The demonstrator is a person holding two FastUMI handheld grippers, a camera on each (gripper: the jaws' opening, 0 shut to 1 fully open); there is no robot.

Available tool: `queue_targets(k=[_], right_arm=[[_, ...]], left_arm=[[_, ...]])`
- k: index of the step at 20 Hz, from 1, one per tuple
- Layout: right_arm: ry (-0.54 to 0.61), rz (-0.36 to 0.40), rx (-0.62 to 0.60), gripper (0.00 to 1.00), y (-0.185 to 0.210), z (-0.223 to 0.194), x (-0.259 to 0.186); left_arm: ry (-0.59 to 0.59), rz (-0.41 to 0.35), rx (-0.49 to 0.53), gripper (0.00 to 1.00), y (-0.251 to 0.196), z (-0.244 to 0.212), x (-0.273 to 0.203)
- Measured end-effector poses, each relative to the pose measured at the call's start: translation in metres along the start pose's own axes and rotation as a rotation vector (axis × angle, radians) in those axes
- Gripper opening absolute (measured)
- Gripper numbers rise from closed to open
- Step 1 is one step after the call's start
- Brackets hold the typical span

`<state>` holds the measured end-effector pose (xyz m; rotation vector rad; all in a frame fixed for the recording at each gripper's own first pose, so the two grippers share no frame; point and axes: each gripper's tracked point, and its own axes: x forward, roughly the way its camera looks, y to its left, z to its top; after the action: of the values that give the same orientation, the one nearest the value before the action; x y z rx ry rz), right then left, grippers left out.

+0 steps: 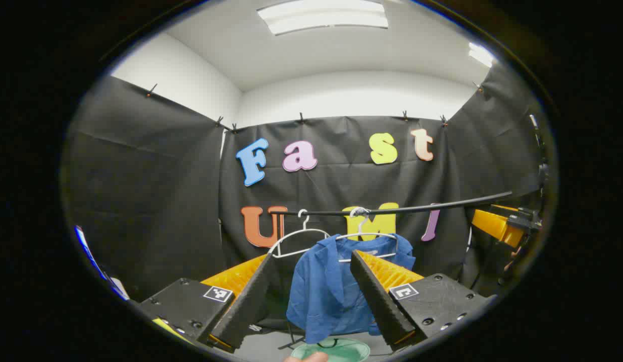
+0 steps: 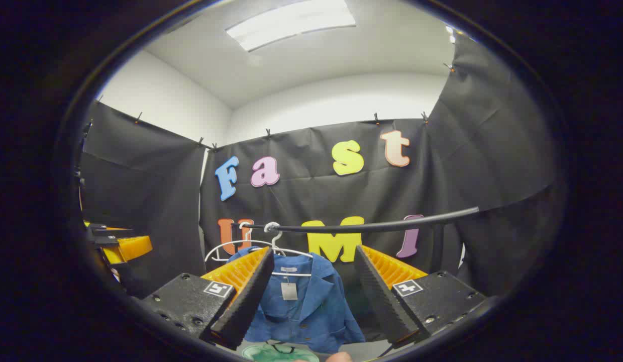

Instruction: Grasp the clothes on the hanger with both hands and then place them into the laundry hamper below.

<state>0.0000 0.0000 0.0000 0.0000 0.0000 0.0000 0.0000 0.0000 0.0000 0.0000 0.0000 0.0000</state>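
Nothing is grasped yet. The blue shirt [image 1: 336,286] is hanging on a white hanger [image 1: 364,234] from the black rail [image 1: 392,208], at about six o'clock in both gripper views. The left gripper [image 1: 314,296] and right gripper [image 2: 314,296] are both hovering short of it, jaws spread wide and empty. The green hamper [image 1: 336,349] is waiting below. Gripping, lifting off and dropping in are all left to do.
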Motion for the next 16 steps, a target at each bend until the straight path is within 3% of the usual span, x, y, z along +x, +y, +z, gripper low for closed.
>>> queue_targets(k=[8, 11, 16], right_arm=[[0.042, 0.045, -0.014, 1.00, -0.013, -0.016, 0.012], [0.066, 0.040, -0.011, 1.00, -0.013, -0.022, 0.020], [0.095, -0.035, -0.050, 1.00, -0.007, -0.039, 0.036]], left_arm=[[0.005, 0.072, -0.013, 0.99, -0.010, -0.008, -0.003], [0.015, 0.056, -0.013, 0.98, -0.011, -0.011, 0.001], [0.025, -0.001, 0.001, 0.99, -0.011, -0.022, 0.024]])
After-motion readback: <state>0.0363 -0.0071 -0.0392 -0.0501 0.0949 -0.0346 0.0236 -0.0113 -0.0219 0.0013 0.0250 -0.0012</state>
